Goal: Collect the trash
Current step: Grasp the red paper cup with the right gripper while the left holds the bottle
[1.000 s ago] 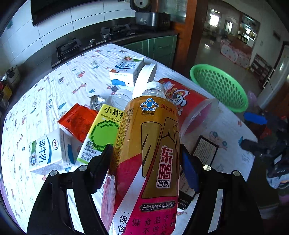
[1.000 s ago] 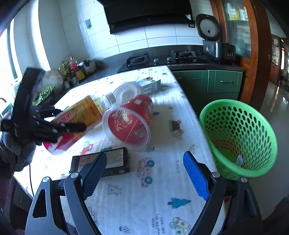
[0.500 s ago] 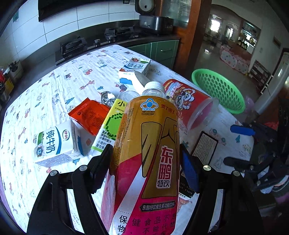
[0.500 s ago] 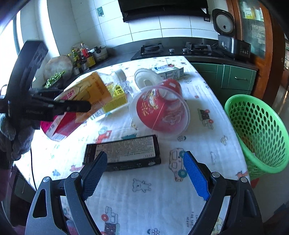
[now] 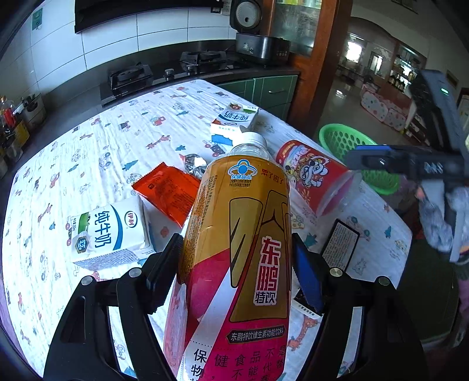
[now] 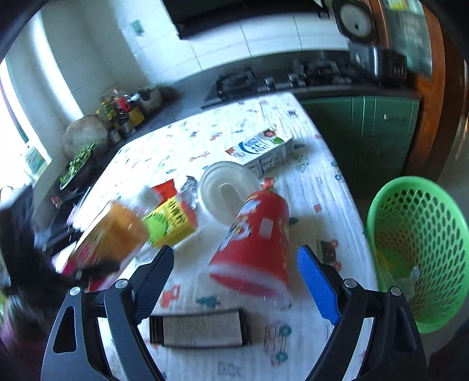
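My left gripper (image 5: 236, 269) is shut on a yellow and red drink bottle (image 5: 243, 252) with a white cap, held above the table. The bottle shows blurred at the left of the right wrist view (image 6: 111, 237). My right gripper (image 6: 233, 277) is open and empty, just above a red paper cup (image 6: 255, 249) lying on its side. The cup also shows in the left wrist view (image 5: 310, 175). A green mesh basket (image 6: 419, 252) stands off the table's right edge, with some trash inside. A black flat box (image 6: 199, 328) lies below the right gripper.
On the patterned tablecloth (image 5: 117, 140) lie two milk cartons (image 5: 108, 231) (image 5: 234, 120), an orange wrapper (image 5: 167, 190), a yellow-green carton (image 6: 170, 222) and a clear lid (image 6: 228, 190). A stove and rice cooker (image 5: 249, 14) stand on the counter behind.
My right gripper has moved forward and to the right over the red cup, and its view is blurred. My left gripper has lifted the bottle, uncovering the yellow-green carton's spot.
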Motion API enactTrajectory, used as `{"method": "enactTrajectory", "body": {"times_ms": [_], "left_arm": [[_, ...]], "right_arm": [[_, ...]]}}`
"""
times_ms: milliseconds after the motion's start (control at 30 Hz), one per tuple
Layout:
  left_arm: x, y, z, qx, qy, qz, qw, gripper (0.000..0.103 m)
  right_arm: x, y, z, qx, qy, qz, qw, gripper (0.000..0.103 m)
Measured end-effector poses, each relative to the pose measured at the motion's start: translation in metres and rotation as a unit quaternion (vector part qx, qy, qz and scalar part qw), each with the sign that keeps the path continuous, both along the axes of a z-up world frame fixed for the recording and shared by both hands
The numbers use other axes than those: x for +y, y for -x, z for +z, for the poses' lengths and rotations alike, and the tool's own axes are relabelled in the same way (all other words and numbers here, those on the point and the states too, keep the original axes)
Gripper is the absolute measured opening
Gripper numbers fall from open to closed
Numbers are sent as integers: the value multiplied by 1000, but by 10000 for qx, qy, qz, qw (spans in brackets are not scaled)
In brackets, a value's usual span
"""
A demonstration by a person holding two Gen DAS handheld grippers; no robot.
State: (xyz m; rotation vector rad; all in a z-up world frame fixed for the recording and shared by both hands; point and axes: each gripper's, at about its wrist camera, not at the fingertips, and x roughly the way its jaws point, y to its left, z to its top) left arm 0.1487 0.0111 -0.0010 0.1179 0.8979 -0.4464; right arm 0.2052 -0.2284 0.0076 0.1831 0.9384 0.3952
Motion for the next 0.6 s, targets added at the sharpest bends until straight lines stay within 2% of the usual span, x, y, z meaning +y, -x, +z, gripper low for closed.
{"method": "enactTrajectory", "body": {"times_ms": [133, 300, 567, 600], "left_arm": [[7, 0, 4, -36, 71, 49, 10000, 71], [8, -2, 7, -73, 102, 60, 9999, 71], [7, -8, 9, -54, 155, 75, 9998, 71], [6, -9, 9, -49, 163, 77, 9998, 71]], "right_arm": [[-4, -35, -12, 569, -218, -84, 9981, 83], [-8, -59, -34, 1198, -520, -179, 9913, 78], [-7, -71, -62, 1743, -724, -95, 9820, 76], [-8, -72, -65, 1789, -741, -121, 9810, 73]]}}
